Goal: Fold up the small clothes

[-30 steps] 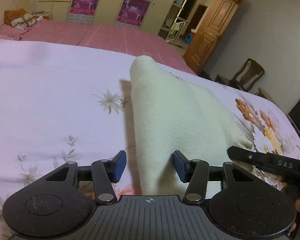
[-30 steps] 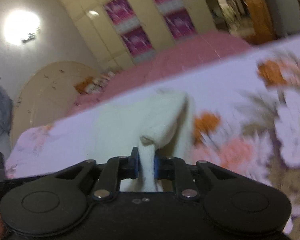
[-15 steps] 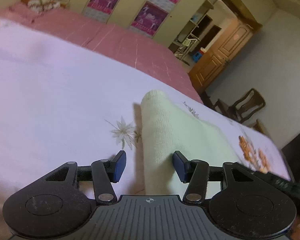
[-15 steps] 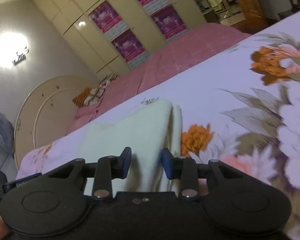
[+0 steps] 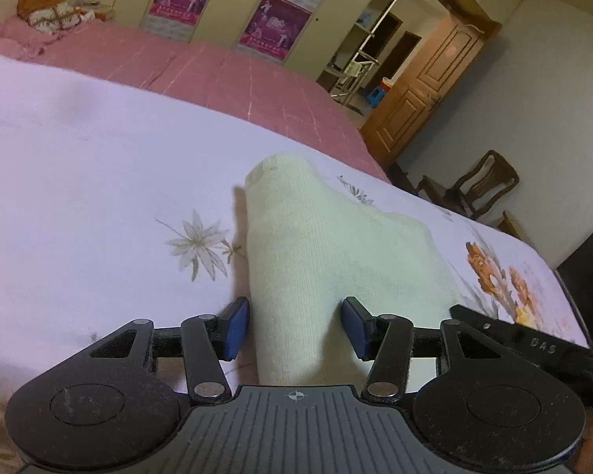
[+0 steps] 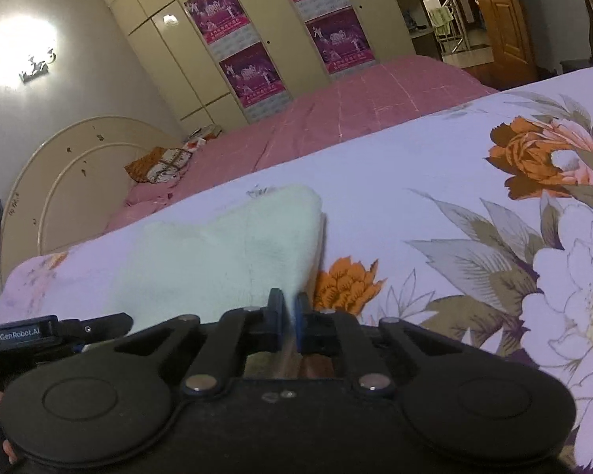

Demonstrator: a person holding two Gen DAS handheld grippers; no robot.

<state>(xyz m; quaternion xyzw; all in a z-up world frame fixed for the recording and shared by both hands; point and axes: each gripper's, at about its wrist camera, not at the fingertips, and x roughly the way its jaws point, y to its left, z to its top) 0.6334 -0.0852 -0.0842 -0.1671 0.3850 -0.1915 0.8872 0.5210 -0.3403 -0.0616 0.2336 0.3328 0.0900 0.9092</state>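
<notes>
Pale green garment (image 5: 328, 252) flat on floral sheet (image 5: 79, 197), frame centre. Left gripper (image 5: 296, 326) half open, straddling near edge (pads clear). Right gripper (image 6: 290, 318) closing on garment's corner, grip unconfirmed.

Pale cream knit garment (image 5: 336, 260) on lilac bedsheet (image 5: 99, 197) with orange and white flowers; pink checked blanket (image 5: 217, 75) beyond the garment; magenta posters (image 5: 272, 23).

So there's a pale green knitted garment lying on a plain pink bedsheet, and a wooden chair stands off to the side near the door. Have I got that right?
Not quite: the sheet under the pale green knitted garment is not plain pink. It is a pale lilac floral bedsheet printed with large orange and white flowers, as the right wrist view shows best. The pink cover lies farther back. The wooden chair near the door is as you said.
</notes>
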